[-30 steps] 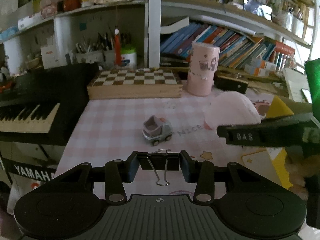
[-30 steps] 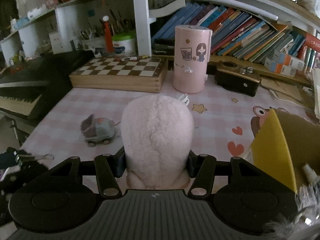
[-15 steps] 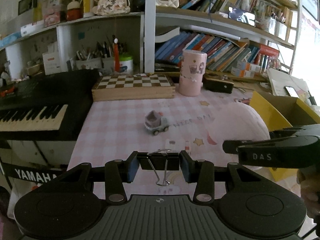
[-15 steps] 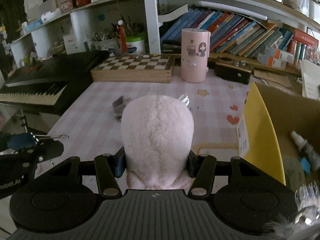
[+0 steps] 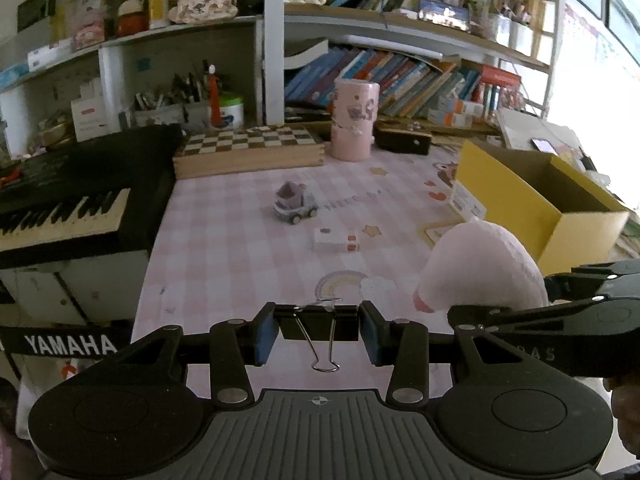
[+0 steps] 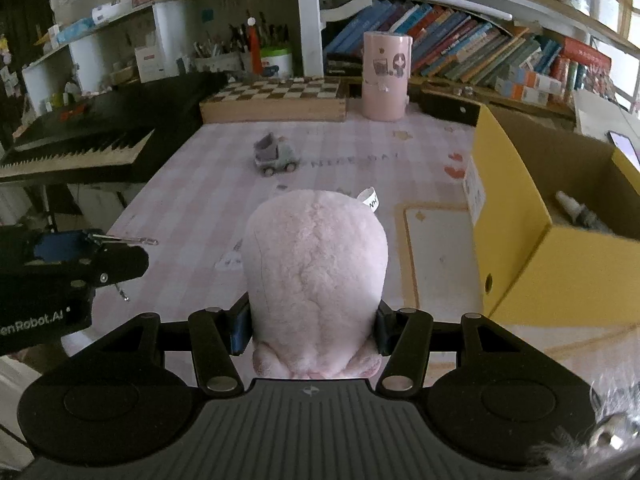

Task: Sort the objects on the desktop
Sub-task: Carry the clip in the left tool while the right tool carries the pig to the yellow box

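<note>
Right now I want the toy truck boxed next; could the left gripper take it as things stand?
Probably not: the left gripper has its jaws shut on a binder clip. The toy truck stands unobstructed on the table.

The left gripper (image 5: 319, 330) is matte black with blue pads (image 5: 267, 334); silver screws; a ribbed grey base.

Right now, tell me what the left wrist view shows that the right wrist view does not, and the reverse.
Only the left wrist view: the black binder clip face-on, pinched in the left tongs, and a small white box lying on the tablecloth. Only the right wrist view: a small bottle lying inside the yellow box. Both: the pink plush toy gripped in the right tongs, the toy truck, the chessboard box and the pink cylinder.
</note>
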